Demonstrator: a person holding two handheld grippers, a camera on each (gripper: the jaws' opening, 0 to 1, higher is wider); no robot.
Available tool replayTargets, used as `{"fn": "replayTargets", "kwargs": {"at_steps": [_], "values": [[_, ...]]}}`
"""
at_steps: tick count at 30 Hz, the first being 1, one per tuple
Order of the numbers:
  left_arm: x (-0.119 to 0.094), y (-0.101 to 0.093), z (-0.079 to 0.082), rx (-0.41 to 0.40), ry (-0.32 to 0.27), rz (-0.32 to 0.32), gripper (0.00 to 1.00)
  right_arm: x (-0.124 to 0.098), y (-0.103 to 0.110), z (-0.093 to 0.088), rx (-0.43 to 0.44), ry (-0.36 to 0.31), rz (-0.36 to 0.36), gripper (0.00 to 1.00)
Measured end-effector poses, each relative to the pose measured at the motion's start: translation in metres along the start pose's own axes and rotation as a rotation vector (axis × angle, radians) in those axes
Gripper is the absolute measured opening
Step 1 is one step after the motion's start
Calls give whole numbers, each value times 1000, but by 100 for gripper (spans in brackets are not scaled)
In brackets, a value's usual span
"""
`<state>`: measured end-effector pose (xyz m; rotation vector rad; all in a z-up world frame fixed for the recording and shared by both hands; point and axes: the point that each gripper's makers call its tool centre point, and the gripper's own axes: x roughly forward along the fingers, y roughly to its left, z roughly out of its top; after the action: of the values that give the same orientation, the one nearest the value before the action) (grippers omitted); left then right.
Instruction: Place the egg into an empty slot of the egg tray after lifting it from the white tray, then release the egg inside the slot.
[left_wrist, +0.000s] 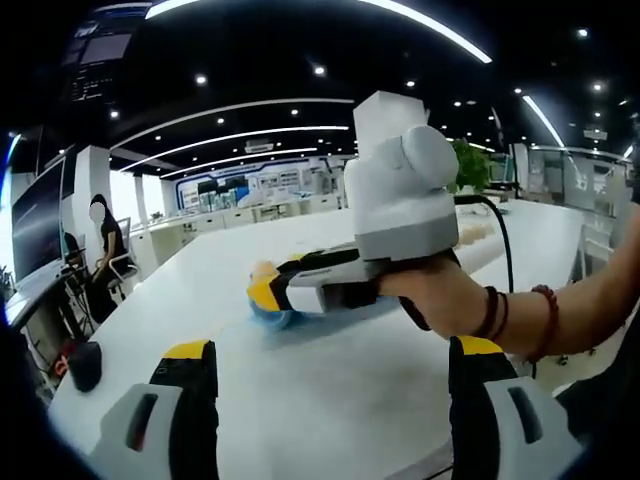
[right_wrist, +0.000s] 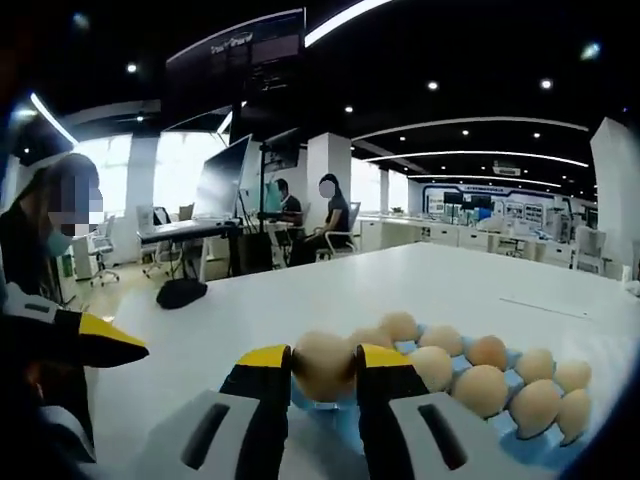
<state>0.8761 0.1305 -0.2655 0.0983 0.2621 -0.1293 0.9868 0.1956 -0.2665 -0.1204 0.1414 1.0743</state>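
Overhead, office ceiling lights; right gripper (right_wrist: 323, 375) fingers clamping egg (right_wrist: 322, 366) above white table (right_wrist: 300, 300), left gripper (left_wrist: 330, 365) fingers wide.

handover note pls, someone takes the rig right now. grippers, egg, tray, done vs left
Right gripper: shut on the egg, held between its fingers just above the near edge of the blue egg tray.
Left gripper: open, holding nothing, hovering over the white table.
Egg tray: many slots already filled with eggs.
Done: egg picked up and brought to the tray.
Left: lower it into an empty slot, open the fingers, back off. Which slot is free below the egg cannot be told.
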Motion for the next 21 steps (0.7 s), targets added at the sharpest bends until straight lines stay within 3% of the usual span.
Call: {"fn": "replayTargets", "kwargs": {"at_steps": [11,21], "values": [[-5,8,4,-16,-24,23,98,5,-2,-14,9,28,-8,27],[-6,9,1,-5,-7,32,98,4,2,-7,-33,-8,10,27]]}}
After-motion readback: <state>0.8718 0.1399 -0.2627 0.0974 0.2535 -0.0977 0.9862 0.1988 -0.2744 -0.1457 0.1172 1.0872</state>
